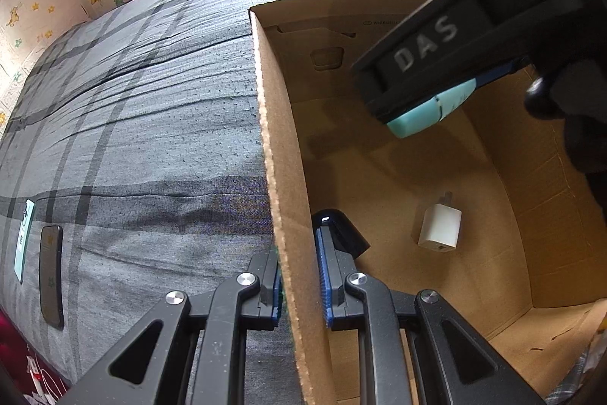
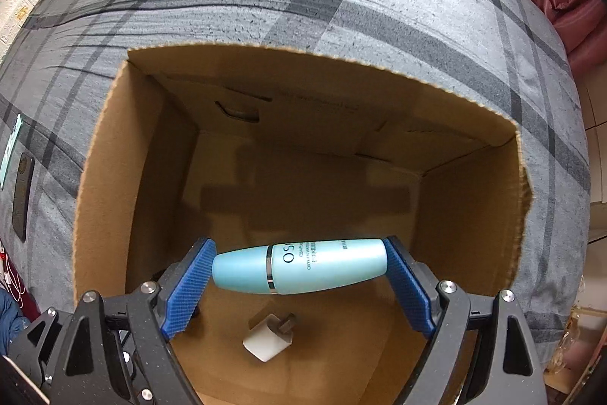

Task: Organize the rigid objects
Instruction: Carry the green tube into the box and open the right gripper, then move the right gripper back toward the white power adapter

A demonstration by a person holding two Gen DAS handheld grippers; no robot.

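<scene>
The left tool (image 1: 299, 285) clamps its blue-padded fingers on either side of the brown cardboard box wall (image 1: 282, 177), one inside, one outside. The right tool (image 2: 299, 278) hangs over the box interior, its fingers spread wide and pressing the ends of a pale turquoise plastic bottle (image 2: 303, 266) held crosswise.

The left wrist camera sat very close to the left wall of the cardboard box (image 1: 288, 177) and looked forward along it, with the grey checked bed (image 1: 132, 124) on one side and the inside of the box on the other. The right wrist camera hung above the open box (image 2: 489, 124) and looked down and forward into it from close up. Both views showed the box floor with the white charger (image 1: 440, 224) (image 2: 267, 338), the bed, and the dark phone (image 1: 51, 276) (image 2: 22, 196) lying far to the left.
</scene>
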